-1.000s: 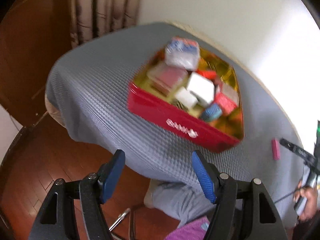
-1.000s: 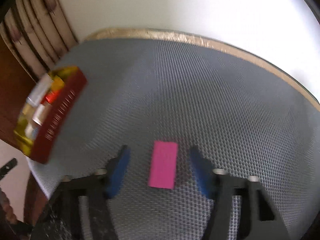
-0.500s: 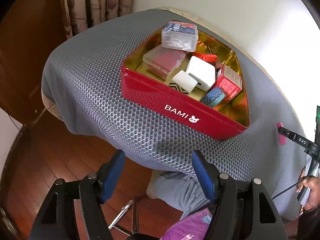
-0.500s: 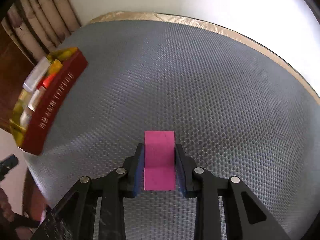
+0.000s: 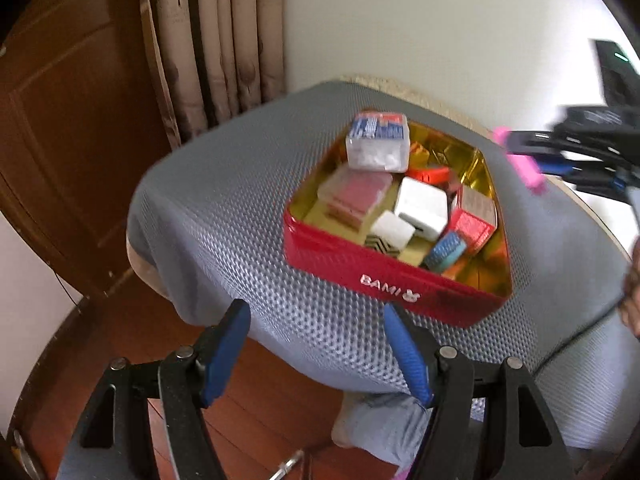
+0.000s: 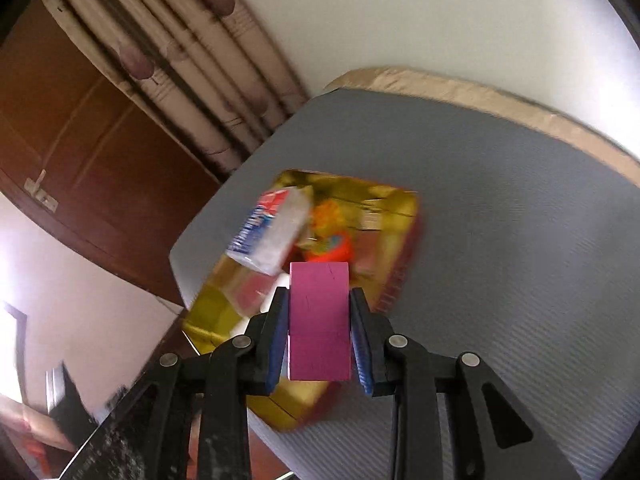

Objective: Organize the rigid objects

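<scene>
The right gripper (image 6: 319, 322) pinches a flat magenta rectangular block (image 6: 319, 320), apparently above the blurred red tin box (image 6: 400, 280).

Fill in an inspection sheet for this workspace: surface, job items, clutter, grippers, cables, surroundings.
Surface: table under a grey textured mat.
Job's things: pink block; red tin marked BAMI, gold inside, crowded with small boxes, a clear case on top.
Clutter: nothing seen on the mat outside the tin.
Grippers: right hand-held gripper shut on the pink block, above the tin; left hand-held gripper open, empty, near the table edge.
Cables: thin dark cable at the right edge.
Surroundings: curtain, wooden door, white wall, wood floor.
</scene>
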{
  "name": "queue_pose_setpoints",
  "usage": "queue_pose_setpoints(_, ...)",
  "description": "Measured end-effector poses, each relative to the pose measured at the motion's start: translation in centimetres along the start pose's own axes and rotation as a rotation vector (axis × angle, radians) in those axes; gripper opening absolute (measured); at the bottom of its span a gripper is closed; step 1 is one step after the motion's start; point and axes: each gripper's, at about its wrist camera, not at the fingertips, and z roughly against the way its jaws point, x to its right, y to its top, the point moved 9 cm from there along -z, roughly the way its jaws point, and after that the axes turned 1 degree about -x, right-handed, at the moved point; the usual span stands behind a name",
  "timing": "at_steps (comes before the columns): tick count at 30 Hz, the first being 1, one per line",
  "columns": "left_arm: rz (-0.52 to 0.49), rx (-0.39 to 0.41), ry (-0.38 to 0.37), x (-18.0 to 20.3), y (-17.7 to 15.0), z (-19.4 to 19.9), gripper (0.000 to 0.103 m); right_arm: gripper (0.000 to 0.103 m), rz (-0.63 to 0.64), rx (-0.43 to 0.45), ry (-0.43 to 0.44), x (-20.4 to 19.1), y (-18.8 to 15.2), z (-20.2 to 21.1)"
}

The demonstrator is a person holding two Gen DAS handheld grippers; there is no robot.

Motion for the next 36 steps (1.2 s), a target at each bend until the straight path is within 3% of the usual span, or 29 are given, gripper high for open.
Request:
queue_pose_setpoints(7, -0.008, 0.049, 0.019, -0.5, 0.9, 0.2, 0.071, 0.028, -0.041, -0.008, -0.031, -0.5, 1.9, -5.5)
queue_pose_setpoints(16, 0.013, 0.052, 0.041, -1.2, 0.9, 0.3, 0.071, 0.033, -0.058, 0.026, -0.083, -0.2, 2.8, -7.7)
queue_pose_setpoints(21, -0.014, 0.066, 0.051, -0.8, 0.8, 0.7, 0.071, 0.048, 0.018, 0.177, -0.142, -1.5, 3.2, -4.5)
queue_pose_setpoints(23, -0.016, 0.072, 0.051, -0.7, 0.8, 0.9, 0.071, 0.07, 0.065, 0.271, -0.143, -2.8, 2.8, -1.8)
queue_pose_setpoints(24, -0.014, 0.078, 0.048, -0.6, 0.8, 1.0, 0.071, 0.073, 0.093, 0.314, -0.154, -3.5, 2.4, -0.6)
queue_pose_setpoints(28, -0.013, 0.093, 0.031, -0.4, 0.9, 1.5, 0.071, 0.103, 0.233, 0.535, -0.264, -6.6, -0.4, 4.9)
queue_pose_setpoints(29, -0.014, 0.099, 0.025, -0.3, 0.9, 1.7, 0.071, 0.103, 0.259, 0.596, -0.291, -7.3, -1.4, 6.2)
queue_pose_setpoints(32, -0.018, 0.135, 0.019, -0.1, 1.2, 2.5, 0.071, 0.103, 0.322, 0.67, -0.346, -8.4, -4.1, 8.1)
queue_pose_setpoints(36, -0.031, 0.196, 0.003, 0.4, 1.5, 4.0, 0.071, 0.103, 0.296, 0.617, -0.395, -8.1, -6.1, 8.6)
